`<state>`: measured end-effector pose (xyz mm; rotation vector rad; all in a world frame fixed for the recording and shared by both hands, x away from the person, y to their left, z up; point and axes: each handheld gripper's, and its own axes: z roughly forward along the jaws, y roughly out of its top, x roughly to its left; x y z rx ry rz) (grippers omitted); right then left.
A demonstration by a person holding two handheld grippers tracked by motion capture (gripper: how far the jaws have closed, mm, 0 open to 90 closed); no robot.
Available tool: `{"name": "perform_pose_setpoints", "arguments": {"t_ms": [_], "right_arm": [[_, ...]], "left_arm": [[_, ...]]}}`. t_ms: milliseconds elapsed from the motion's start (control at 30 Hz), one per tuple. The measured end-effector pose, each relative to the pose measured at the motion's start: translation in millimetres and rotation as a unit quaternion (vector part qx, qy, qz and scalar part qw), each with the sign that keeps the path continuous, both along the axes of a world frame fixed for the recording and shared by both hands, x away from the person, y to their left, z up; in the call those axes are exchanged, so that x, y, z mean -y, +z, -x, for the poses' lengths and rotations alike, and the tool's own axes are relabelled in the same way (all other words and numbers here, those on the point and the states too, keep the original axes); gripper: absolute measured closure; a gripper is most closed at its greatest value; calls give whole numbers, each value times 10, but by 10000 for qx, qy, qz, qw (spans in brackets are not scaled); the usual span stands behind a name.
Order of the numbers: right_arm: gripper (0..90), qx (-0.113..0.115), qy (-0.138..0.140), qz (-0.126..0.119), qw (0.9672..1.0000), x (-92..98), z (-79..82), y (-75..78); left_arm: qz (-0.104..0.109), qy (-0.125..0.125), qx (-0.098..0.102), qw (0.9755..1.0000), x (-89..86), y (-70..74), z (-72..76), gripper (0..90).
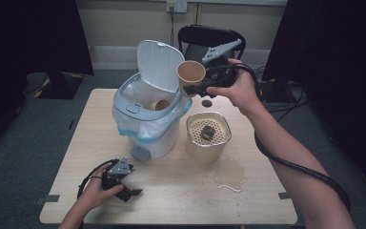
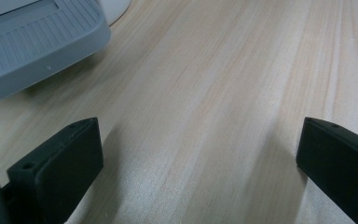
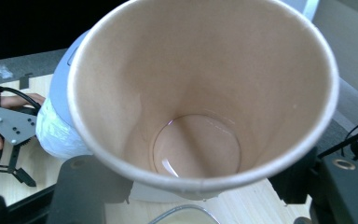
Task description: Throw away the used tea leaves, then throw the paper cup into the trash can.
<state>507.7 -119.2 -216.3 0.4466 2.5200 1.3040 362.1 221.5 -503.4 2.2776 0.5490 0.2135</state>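
**Paper cup held tipped over the open bin**

The right gripper (image 1: 198,88) is clamped on a paper cup (image 1: 191,72), its jaws pressing the cup's sides from either side. The cup is lifted off the counter (image 1: 181,191) and tilted so its open mouth faces the high camera; it hangs at about 1 o'clock from the white bin (image 1: 147,121), just beside the raised lid (image 1: 158,64). In the right gripper view the cup (image 3: 200,93) shows a little clear liquid pooled at its bottom.

The bin stands near the middle of the counter, lined with a plastic bag, and another paper cup (image 1: 161,104) lies inside it. At 3 o'clock from the bin, close by, sits a beige container with a perforated strainer top (image 1: 208,131) and a dark lump on it. A wet patch spreads on the counter at 5 o'clock from that container.

The left gripper (image 1: 128,191) rests on the counter at 7 o'clock from the bin, jaws spread wide with nothing between them; the bin's grey pedal (image 2: 32,44) lies ahead of it
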Motion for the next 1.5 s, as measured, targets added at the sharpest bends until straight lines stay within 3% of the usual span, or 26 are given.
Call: {"name": "perform_pose_setpoints", "arguments": {"t_ms": [700,1200,1433,1500], "right_arm": [[350,-60,332,-1,9994,-357,-22,-66],[343,-79,369,-35,9993,-554,-119,-181],[203,-144,297,-53,9994,-631,-148,-206],[203,-113,288,-47,9995,-625,-144,-207]], "left_arm": [[-18,-33,4,10000,-5,3,3,0],[-24,-42,13,10000,-7,4,5,0],[-26,-45,-13,10000,-6,6,7,0],[-46,-29,-35,10000,-8,7,10,0]]}}
